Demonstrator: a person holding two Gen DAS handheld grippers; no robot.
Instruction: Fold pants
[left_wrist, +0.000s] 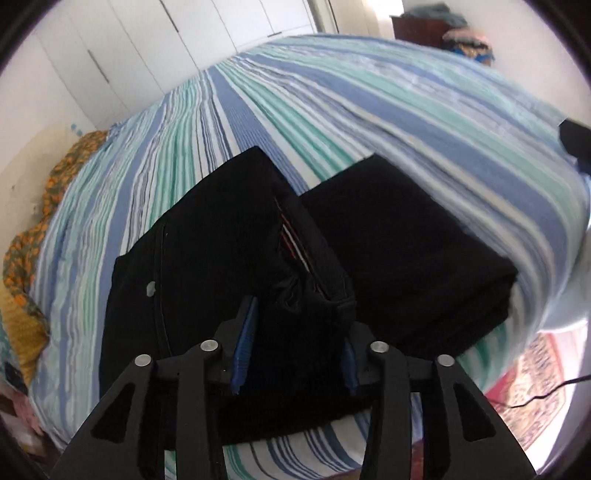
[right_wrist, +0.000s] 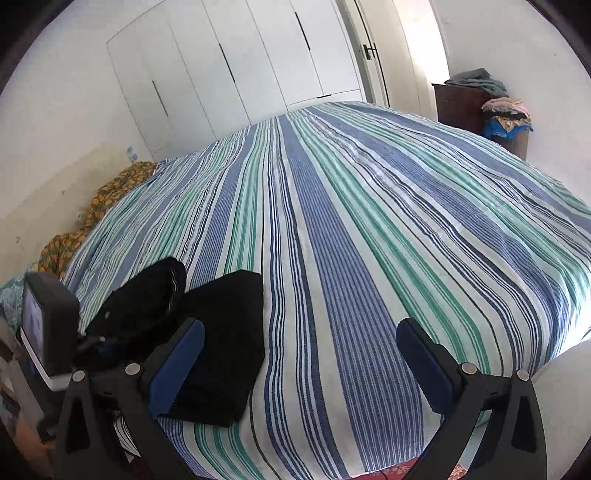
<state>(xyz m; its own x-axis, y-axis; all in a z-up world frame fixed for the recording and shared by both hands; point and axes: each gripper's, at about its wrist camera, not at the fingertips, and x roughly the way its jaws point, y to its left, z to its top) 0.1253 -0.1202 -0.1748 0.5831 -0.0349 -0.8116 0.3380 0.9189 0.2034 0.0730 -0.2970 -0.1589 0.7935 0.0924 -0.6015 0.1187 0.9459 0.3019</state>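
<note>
Although two black bundles lie on the striped bedspread (right_wrist: 369, 229), only one looks finished: the flat folded stack (left_wrist: 406, 251), and every place below is given from it. Just beside the folded stack, on its side toward the orange patterned cloth (left_wrist: 22, 258) at the bed's edge, sit the loosely gathered black pants (left_wrist: 207, 258), with a light striped lining showing in an open gap along the side that faces the stack; the two bundles appear to touch or nearly touch there, though dark on dark makes it hard to tell. The left gripper (left_wrist: 295, 347) hangs right over the near end of the pants, its jaws partly spread with black fabric lying between and below the blue pads; whether the pads press on the cloth cannot be told from this blurred view. The pants' long axis runs from that gripper away up the bed, roughly along the stripes and roughly parallel to the stack's long side. The right gripper (right_wrist: 301, 369) stands on the other side of the folded stack, over bare bedspread, jaws spread wide and holding nothing; its near finger overlaps the stack's corner in the right wrist view. So the left hand is plainly the nearer one to the pants, and the next fold likely starts from it. Count: two grippers, two black bundles, one bedspread, one orange cloth.
</note>
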